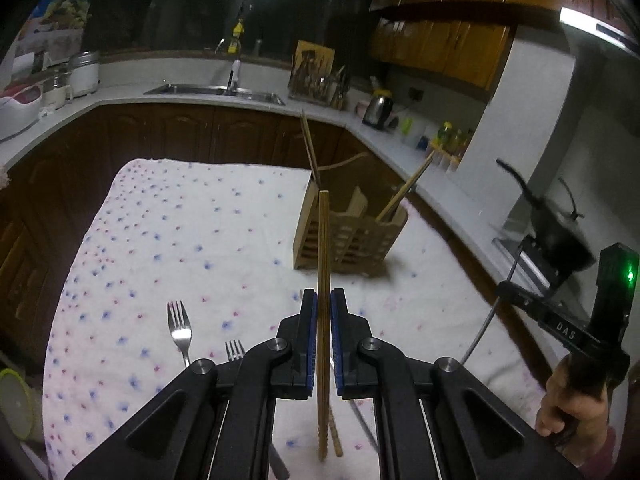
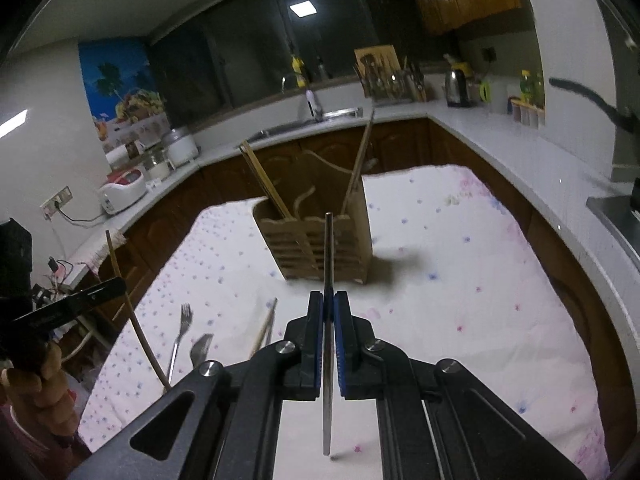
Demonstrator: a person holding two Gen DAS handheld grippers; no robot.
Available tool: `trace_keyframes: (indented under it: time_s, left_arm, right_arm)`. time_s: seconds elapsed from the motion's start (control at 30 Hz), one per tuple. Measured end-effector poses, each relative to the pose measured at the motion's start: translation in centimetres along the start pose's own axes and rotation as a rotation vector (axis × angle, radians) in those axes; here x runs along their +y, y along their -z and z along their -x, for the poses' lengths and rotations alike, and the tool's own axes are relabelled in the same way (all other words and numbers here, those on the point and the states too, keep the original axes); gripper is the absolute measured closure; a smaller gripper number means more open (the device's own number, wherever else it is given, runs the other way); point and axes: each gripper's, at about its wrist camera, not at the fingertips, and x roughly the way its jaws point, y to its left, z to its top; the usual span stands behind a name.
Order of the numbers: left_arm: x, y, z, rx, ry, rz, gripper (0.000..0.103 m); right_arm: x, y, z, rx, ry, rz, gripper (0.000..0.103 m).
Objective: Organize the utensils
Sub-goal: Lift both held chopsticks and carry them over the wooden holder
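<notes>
My left gripper (image 1: 324,295) is shut on a wooden chopstick (image 1: 323,240) that stands upright between the blue pads above the floral cloth. My right gripper (image 2: 328,297) is shut on a thin metal utensil (image 2: 329,248), seen edge-on, so its kind is unclear. A slatted wooden utensil holder (image 1: 352,240) (image 2: 320,248) stands on the cloth ahead of both grippers. Wooden chopsticks (image 2: 264,180) lean in its left compartment, and a long-handled utensil (image 2: 360,160) leans in its right. Two forks (image 1: 180,328) (image 2: 182,320) and loose chopsticks (image 2: 268,324) lie on the cloth at the near left.
The cloth-covered table (image 2: 460,280) has a kitchen counter wrapped around it, with a sink (image 1: 216,90), a kettle (image 1: 378,110) and rice cookers (image 2: 120,192). A pan (image 1: 560,236) sits on the stove at the right. A person's hand (image 1: 560,400) grips the right tool.
</notes>
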Motion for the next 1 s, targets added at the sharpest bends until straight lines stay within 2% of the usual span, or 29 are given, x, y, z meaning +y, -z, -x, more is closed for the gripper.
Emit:
trace_keyframes:
  time_s: [0.3, 0.7, 1.0]
  left_arm:
    - [0.2, -0.4, 1.5, -0.093, 0.0, 0.028, 0.098]
    - [0.4, -1.1, 1.0, -0.13, 0.007, 0.029, 0.099]
    - [0.6, -2.6, -0.1, -0.167, 0.018, 0.036, 0.099]
  right_arm:
    - [0.0, -1.2, 1.2, -0.05, -0.007, -0.004, 0.098]
    - [-0.8, -2.0, 1.5, -0.102, -0.021, -0.033, 0.098]
    - [-1.3, -3.9, 0.8, -0.138, -0.028, -0.039, 0.098]
